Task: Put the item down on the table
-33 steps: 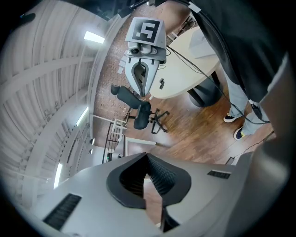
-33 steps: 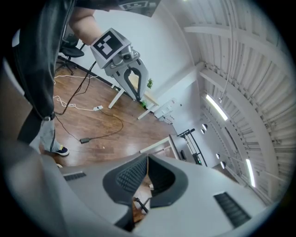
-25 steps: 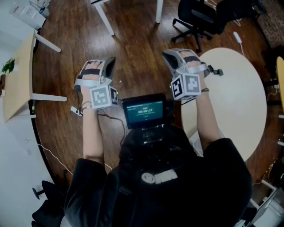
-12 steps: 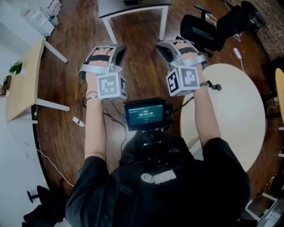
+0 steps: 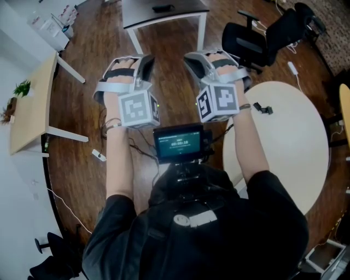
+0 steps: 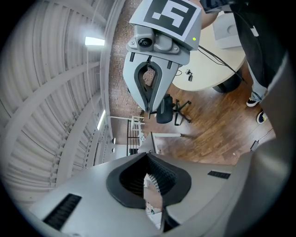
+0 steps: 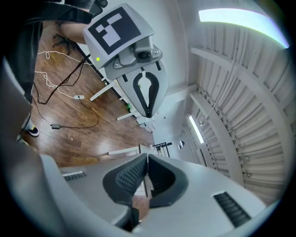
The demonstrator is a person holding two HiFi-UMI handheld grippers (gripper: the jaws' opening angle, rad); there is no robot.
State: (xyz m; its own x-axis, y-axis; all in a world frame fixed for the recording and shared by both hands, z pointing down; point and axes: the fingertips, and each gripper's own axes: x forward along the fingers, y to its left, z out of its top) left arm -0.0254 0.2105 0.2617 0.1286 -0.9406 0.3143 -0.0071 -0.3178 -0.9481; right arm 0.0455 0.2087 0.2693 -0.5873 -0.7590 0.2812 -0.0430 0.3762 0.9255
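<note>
I hold both grippers up in front of me over the wooden floor, tips close together. In the head view my left gripper [image 5: 145,59] and my right gripper [image 5: 192,58] each show a marker cube, and both are shut. The left gripper view shows its own jaws [image 6: 147,155] closed with nothing between them, and the right gripper [image 6: 149,107] hanging opposite, also closed. In the right gripper view the jaws [image 7: 147,158] meet on nothing, facing the left gripper [image 7: 148,112]. A small black item [image 5: 263,108] lies on the round white table [image 5: 295,142] at my right.
A dark-topped table [image 5: 164,12] with white legs stands ahead, a black office chair [image 5: 249,38] to its right. A light wooden table [image 5: 30,104] is at the left. Cables and a white plug [image 5: 99,156] lie on the floor. A screen [image 5: 178,143] sits on my chest.
Both grippers have come closer together and nearer to my head. The view has shifted so that the dark-topped table ahead shows. The jaws have stayed closed.
</note>
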